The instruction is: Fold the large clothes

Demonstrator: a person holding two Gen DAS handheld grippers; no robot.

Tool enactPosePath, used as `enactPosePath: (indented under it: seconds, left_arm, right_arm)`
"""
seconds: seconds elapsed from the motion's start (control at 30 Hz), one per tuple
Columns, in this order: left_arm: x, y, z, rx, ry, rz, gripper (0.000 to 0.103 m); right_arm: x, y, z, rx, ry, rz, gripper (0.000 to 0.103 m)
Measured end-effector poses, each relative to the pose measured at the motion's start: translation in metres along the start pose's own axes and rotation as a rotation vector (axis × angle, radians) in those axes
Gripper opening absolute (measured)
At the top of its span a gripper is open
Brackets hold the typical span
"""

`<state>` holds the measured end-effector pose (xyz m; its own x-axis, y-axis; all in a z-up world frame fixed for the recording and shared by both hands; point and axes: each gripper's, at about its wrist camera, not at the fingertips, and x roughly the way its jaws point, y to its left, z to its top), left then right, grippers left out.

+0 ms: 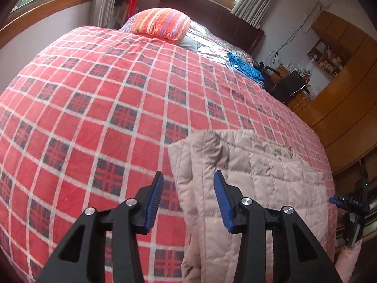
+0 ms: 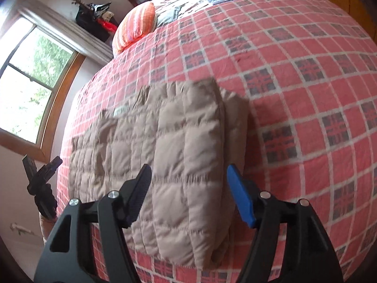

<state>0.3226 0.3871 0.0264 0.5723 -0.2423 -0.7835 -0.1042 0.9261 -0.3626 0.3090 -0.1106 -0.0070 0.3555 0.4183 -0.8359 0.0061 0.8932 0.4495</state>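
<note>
1. Your two grippers hover over a bed covered by a red plaid blanket [image 1: 99,99], and a pale quilted jacket [image 1: 259,188] lies folded on that blanket near the foot edge closest to you.
2. The only container-like thing is an open wall shelf [image 1: 327,59] beyond the far side of the bed from the jacket; small items sit in it, too small to make out.
3. Your left gripper [image 1: 188,202] has its blue-padded fingers spread apart and empty, above the jacket's left edge.
4. Your right gripper [image 2: 188,195] is also spread wide and grips nothing, over the jacket's near right corner.
5. The jacket's near end is cut off by the gripper bodies in the left view, and motion blur softens its far edge in the right view.
6. The jacket's long axis runs across the bed, from one side toward the other.
7. Far beyond the jacket, at the head of the bed, lie an orange striped pillow [image 1: 162,23] and a folded blue cloth [image 1: 245,66].
</note>
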Motion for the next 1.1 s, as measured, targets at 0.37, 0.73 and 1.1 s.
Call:
enactPosePath:
  seconds: [0.37,0.73,1.1]
  left_arm:
    - [0.014,-0.024,-0.061,0.065,0.075,-0.079,0.045]
    - [0.002,-0.042,-0.054,0.098,-0.014,-0.011,0.01]
    - [0.038,-0.024,-0.065,0.102,0.031,0.046,0.01]
  right_arm:
    - [0.023,0.014,-0.041,-0.069,0.035,-0.077,0.031]
    - [-0.008,0.019,-0.041,-0.063,-0.035,-0.043,0.01]
    - [0.042,-0.015,-0.052,0.003,0.049,-0.067,0.012]
